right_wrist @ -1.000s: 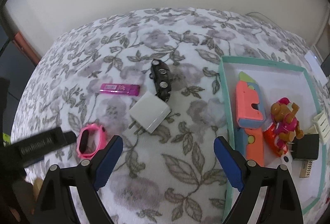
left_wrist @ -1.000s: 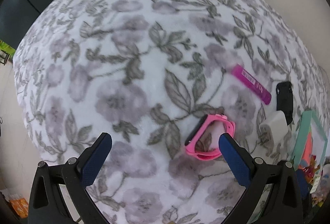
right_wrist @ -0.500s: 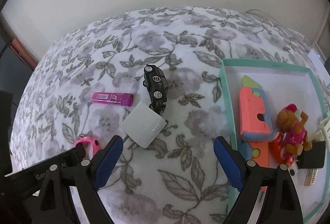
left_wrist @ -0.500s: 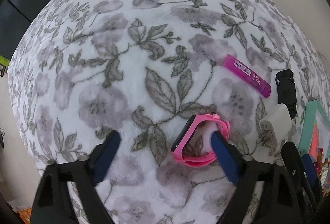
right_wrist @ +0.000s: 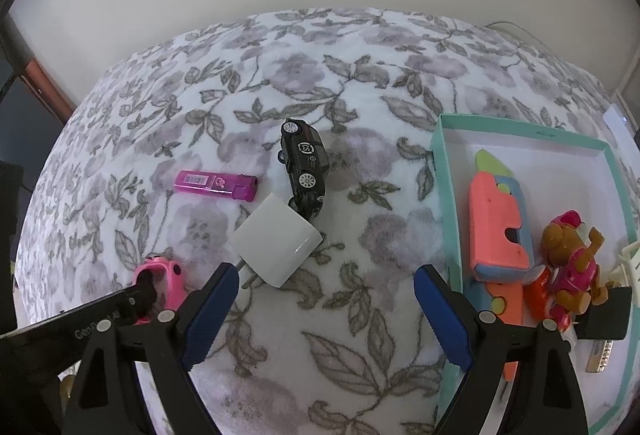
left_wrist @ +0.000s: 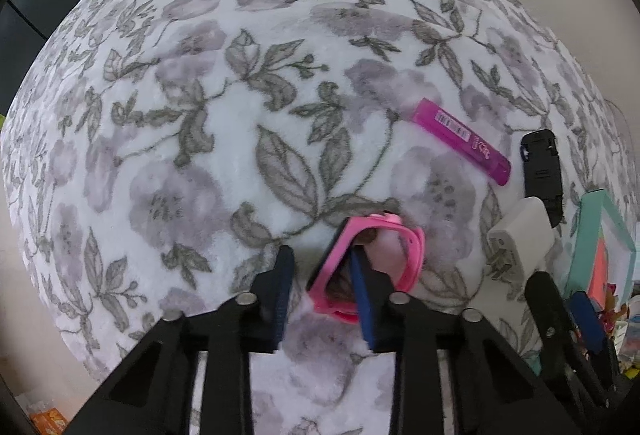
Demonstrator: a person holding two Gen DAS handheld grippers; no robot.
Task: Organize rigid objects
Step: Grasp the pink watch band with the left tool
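Observation:
A pink wristwatch (left_wrist: pixel 412 255) lies on the flowered blanket (left_wrist: pixel 200 155). My left gripper (left_wrist: pixel 320 255) points straight down over it and its jaws are closing. One finger is inside the band's loop, the other outside, with the watch's face side between them. A sliver of blanket still shows between the outer pad and the watch. In the right wrist view the watch (right_wrist: pixel 174 275) sits at lower left behind the left gripper's black body. My right gripper (right_wrist: pixel 326 273) hangs open and empty over the blanket, just in front of a white charger (right_wrist: pixel 276 241).
A magenta lighter (right_wrist: pixel 214 185), a black toy car (right_wrist: pixel 306 167) and the charger lie close together mid-blanket. A teal box (right_wrist: pixel 444 171) at the right holds a coral toy (right_wrist: pixel 496 227), a bear figurine (right_wrist: pixel 572 259) and a black adapter (right_wrist: pixel 604 315). A pale wall stands behind.
My left gripper came down onto the watch and its jaws went from wide apart to narrow, one finger now inside the band's loop. The right gripper has hardly moved.

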